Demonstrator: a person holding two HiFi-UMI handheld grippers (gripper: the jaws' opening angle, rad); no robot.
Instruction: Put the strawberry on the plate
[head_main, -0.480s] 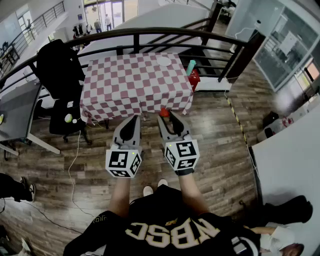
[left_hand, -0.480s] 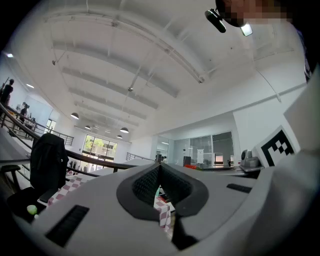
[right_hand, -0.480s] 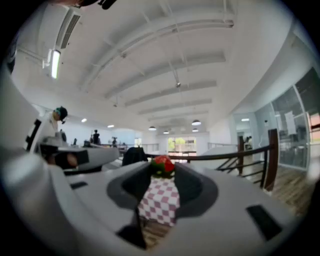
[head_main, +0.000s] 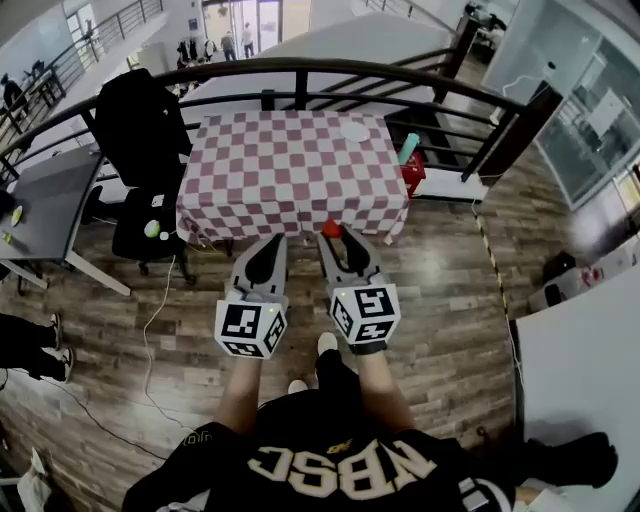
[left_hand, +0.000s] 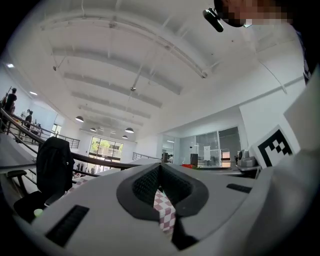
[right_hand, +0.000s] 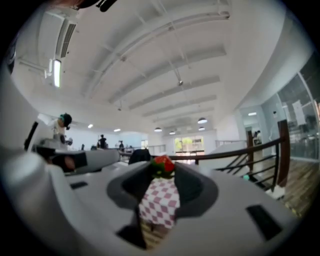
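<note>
Strawberry (right_hand: 163, 165) pinched between tips of right gripper (head_main: 336, 234), held in air just short of checkered table (head_main: 290, 170). White plate (head_main: 354, 131) sits near table's far edge, well apart. Left gripper (head_main: 274, 241) jaws together, empty.

Wooden floor (head_main: 450, 290) lies under a checkered-cloth bench (head_main: 290, 160); a curved black railing (head_main: 300, 68) runs behind, a jacket-draped chair (head_main: 140, 130) beside.
</note>
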